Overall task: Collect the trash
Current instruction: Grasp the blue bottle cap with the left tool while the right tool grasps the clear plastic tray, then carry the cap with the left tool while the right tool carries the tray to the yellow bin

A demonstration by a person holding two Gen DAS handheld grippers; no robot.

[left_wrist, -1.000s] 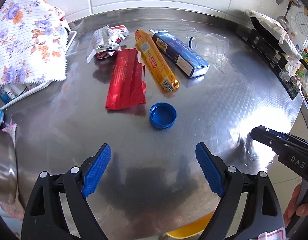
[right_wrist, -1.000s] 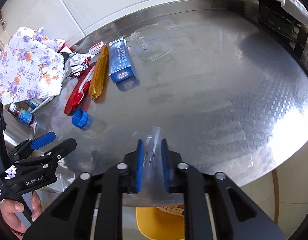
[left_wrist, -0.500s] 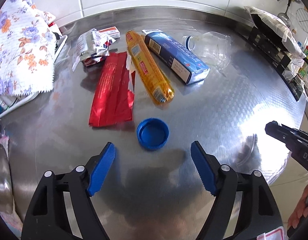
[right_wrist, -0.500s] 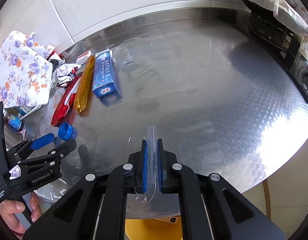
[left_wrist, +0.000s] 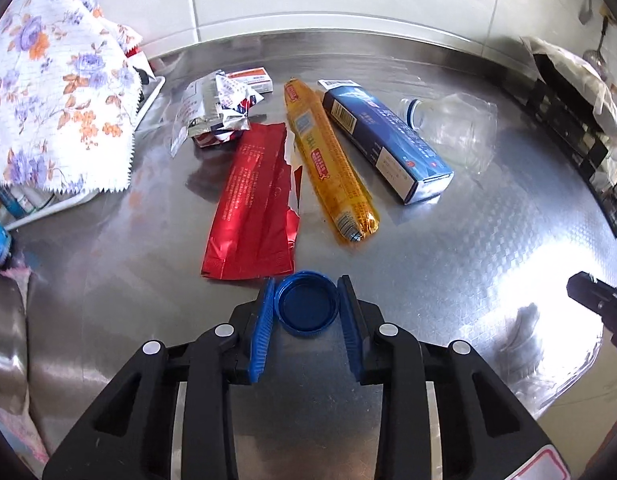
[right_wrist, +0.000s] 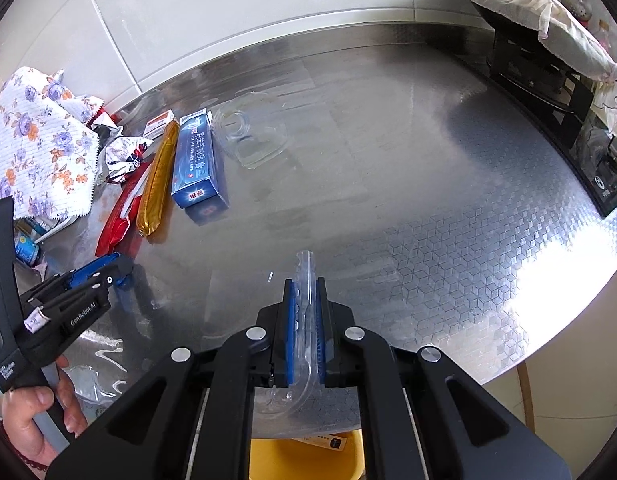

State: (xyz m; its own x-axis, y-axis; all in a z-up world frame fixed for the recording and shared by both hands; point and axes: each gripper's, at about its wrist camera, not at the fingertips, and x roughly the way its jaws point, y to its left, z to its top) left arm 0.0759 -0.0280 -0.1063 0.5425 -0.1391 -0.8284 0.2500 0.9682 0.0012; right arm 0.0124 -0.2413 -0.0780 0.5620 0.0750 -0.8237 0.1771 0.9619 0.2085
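On the steel counter my left gripper is shut on a blue bottle cap, its pads touching both sides. Beyond it lie a red foil wrapper, a yellow sausage-shaped pack, a blue toothpaste box, a crushed clear bottle, a crumpled silver wrapper and a small white-red box. My right gripper is shut on a clear plastic piece at the counter's front edge. The left gripper also shows in the right wrist view.
A floral cloth covers a rack at the left. A black stove with a cloth-covered pan stands at the right. A yellow bin sits below the counter's front edge. Clear plastic film lies near the right gripper.
My left gripper moved forward over the blue cap and closed on it. My right gripper tightened on the clear plastic piece and lifted slightly.
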